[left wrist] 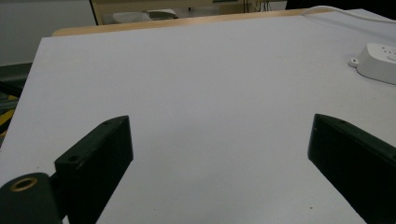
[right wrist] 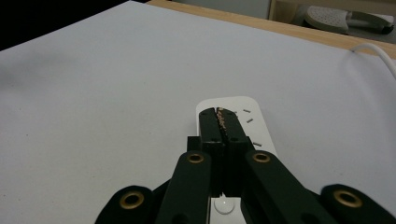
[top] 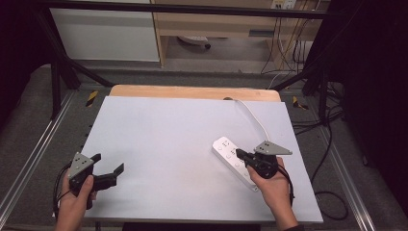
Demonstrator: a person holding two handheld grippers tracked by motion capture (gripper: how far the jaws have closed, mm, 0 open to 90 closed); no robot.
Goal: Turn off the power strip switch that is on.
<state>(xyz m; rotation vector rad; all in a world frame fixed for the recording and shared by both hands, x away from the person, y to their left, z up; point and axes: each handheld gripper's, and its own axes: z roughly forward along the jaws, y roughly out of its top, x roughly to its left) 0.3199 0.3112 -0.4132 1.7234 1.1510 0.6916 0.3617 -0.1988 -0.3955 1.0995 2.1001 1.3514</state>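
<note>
White and flat, one rectangular worktop (top: 183, 144) carries a single object: one white plastic power strip (top: 234, 161), long and narrow, lying at an angle on the right half of the worktop. One white cable (top: 255, 118) runs from the strip's far end in a curve toward the worktop's back edge, where a band of pale wood shows.

Two black two-jaw grippers are in use, one in each of the person's two hands, which enter from the bottom of the high view.

The right gripper (top: 240, 155) sits directly over the power strip, near its middle. Its jaws are pressed fully together with nothing between them, and in the right gripper view their closed tips (right wrist: 223, 122) rest over the strip's top face, beside several small socket slots. Whether the tips actually touch the plastic cannot be told.

The left gripper (top: 108, 166) is held near the front left corner of the worktop, well apart from the strip. Its jaws are spread wide and hold nothing; the left gripper view shows bare white surface between them, with one end of the power strip (left wrist: 379, 61) at the far right.
</note>
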